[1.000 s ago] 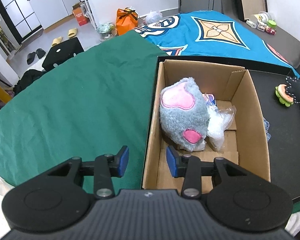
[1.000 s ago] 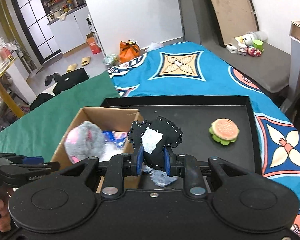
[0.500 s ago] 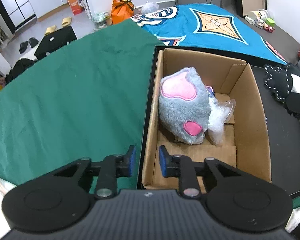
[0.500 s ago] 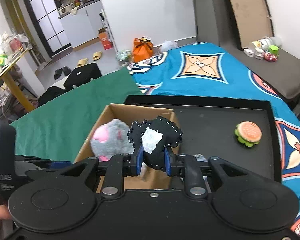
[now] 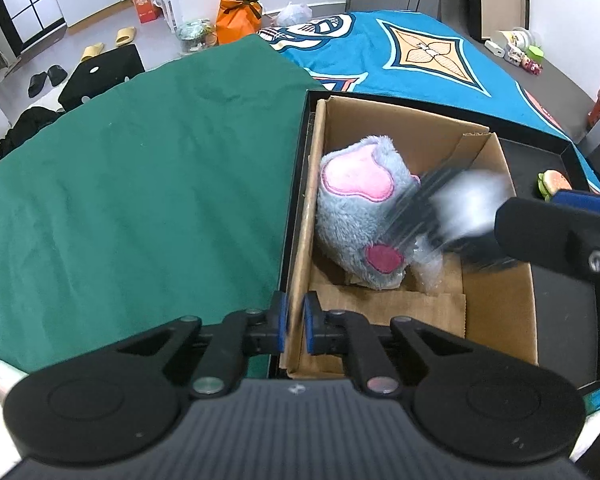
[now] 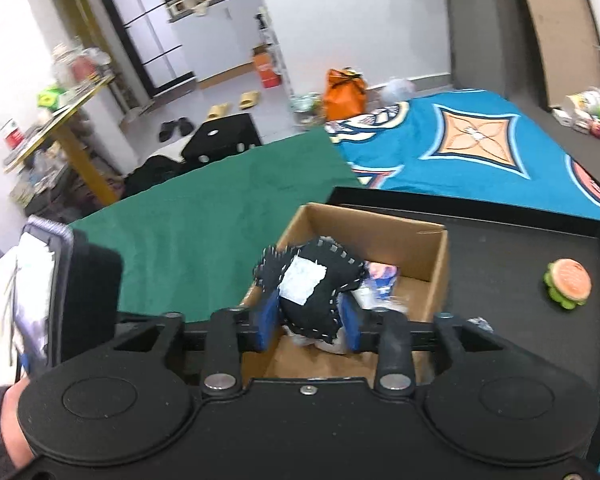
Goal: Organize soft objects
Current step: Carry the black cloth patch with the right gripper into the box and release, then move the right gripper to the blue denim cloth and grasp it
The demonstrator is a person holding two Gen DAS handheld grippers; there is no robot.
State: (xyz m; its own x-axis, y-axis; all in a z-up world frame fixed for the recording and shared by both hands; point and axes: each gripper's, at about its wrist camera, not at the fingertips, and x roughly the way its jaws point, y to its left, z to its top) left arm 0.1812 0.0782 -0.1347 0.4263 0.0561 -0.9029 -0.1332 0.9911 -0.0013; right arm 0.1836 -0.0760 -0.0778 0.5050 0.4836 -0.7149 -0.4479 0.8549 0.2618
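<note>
My left gripper [image 5: 296, 322] is shut on the near left wall of the cardboard box [image 5: 496, 280], one pad on each side of the cardboard. Inside the box lie a grey and pink plush [image 5: 356, 216] and a clear plastic bag [image 5: 428, 272]. My right gripper [image 6: 309, 320] hangs over the box [image 6: 380, 232] with its jaws opening. The black stitched toy [image 6: 308, 276] with a white patch sits between the pads, which stand slightly off it. In the left wrist view that toy [image 5: 452, 208] is motion-blurred above the box.
The box stands on a black tray [image 6: 500, 248], where a burger toy [image 6: 568, 284] lies to the right. A green cloth [image 5: 140, 184] covers the surface to the left and a blue patterned blanket [image 5: 420, 60] lies behind. A hand [image 6: 0, 420] holds the left gripper.
The left jaws closed onto the box's wall. The right gripper carried the black toy left over the box and its jaws spread apart; the toy now blurs above the box.
</note>
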